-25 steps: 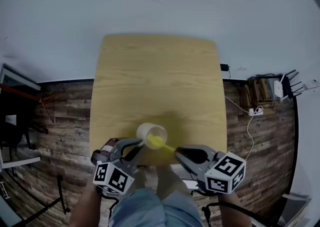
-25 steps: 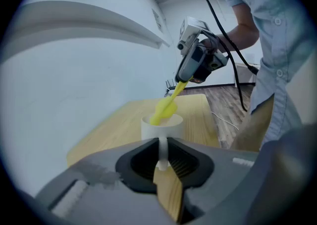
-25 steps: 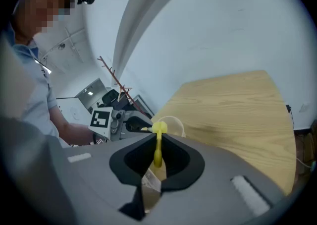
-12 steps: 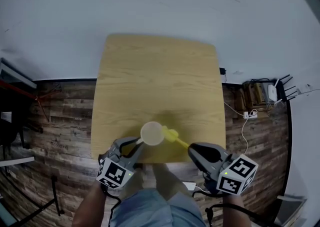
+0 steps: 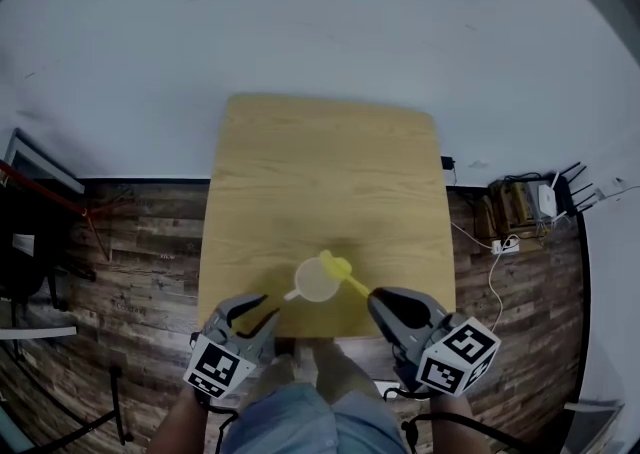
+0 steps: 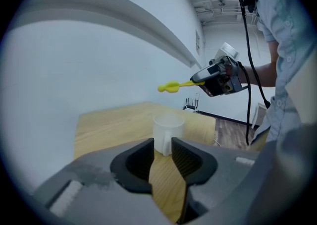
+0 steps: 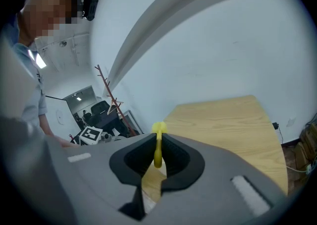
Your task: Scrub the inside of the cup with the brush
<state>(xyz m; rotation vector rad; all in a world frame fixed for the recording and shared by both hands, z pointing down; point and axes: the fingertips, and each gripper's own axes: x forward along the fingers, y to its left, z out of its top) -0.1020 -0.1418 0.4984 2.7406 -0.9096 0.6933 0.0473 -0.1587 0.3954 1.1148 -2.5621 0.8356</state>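
The left gripper (image 5: 255, 310) sits just left of the cup (image 5: 316, 281) and nearer the person. Its jaws are apart, having just been opening, and nothing is pressed between them. In the left gripper view the cup shows through the gap, beyond the fingertips and clear of them. The cup stands upright on the table (image 5: 320, 162) near its front edge, with its handle turned toward the left gripper. The yellow brush (image 5: 343, 275) has its head above the cup's right rim, clear of it. Its handle runs right to the right gripper (image 5: 385, 304), whose jaws are clamped on it.
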